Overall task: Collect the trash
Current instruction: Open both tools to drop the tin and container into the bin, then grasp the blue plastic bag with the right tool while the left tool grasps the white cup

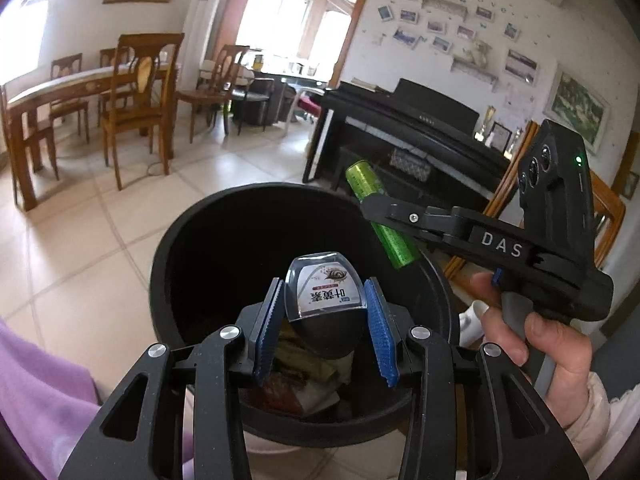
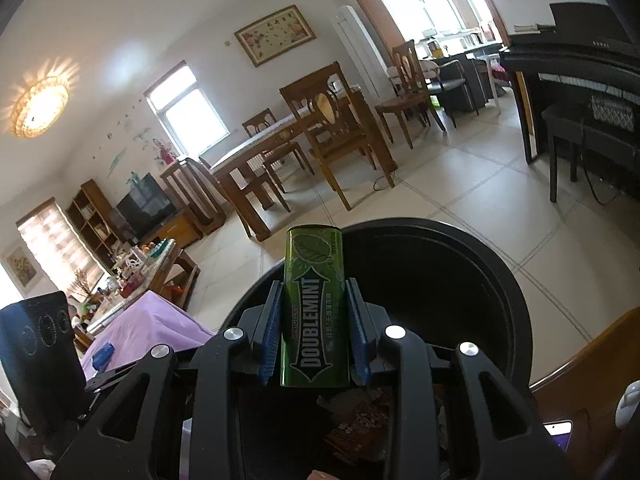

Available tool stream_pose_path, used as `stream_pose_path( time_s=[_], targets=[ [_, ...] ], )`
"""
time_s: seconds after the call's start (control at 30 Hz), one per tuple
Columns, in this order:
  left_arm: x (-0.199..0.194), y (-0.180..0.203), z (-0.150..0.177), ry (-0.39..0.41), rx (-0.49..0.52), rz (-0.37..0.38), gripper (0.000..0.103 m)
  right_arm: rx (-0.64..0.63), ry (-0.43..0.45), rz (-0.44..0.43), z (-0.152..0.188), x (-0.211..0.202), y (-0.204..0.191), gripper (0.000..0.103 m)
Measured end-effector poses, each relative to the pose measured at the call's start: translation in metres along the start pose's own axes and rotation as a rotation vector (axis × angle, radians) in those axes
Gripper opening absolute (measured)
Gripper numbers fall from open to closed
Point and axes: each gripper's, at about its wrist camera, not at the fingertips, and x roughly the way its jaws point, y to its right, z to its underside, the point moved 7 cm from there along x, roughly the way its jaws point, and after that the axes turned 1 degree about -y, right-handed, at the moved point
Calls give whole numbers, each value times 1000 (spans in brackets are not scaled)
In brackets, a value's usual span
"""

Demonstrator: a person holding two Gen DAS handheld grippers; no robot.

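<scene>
A round black trash bin point(image 1: 192, 248) stands on the tiled floor with wrappers point(image 1: 308, 380) at its bottom. My left gripper point(image 1: 325, 320) hovers over the bin's mouth, shut on a small clear-and-black bottle point(image 1: 325, 300) with a white label. My right gripper point(image 2: 314, 328) is shut on a green Doublemint tin point(image 2: 312, 312), held upright over the bin's rim point(image 2: 516, 304). In the left wrist view the same green tin point(image 1: 380, 216) is held by the right gripper point(image 1: 376, 202) above the bin's right side, with a hand point(image 1: 532, 336) on the handle.
A purple cloth point(image 1: 36, 380) lies at the lower left. A black piano point(image 1: 408, 128) stands right of the bin, beside a wooden frame point(image 1: 608, 216). Wooden dining table point(image 1: 60, 92) and chairs point(image 1: 140, 96) stand farther back on the tiled floor point(image 1: 100, 220).
</scene>
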Motion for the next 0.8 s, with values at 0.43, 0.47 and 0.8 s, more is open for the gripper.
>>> stream_pose_path(
  time_s=[0.43, 0.47, 0.8],
  targets=[
    [-4, 16, -3, 5, 74, -70, 53, 29, -14, 9, -4, 3, 6, 34],
    [-6, 15, -5, 15, 80, -94, 75, 28, -16, 4, -5, 2, 4, 34],
    [-49, 21, -13, 105, 138, -177, 98, -3, 19, -7, -11, -6, -6, 89]
  ],
)
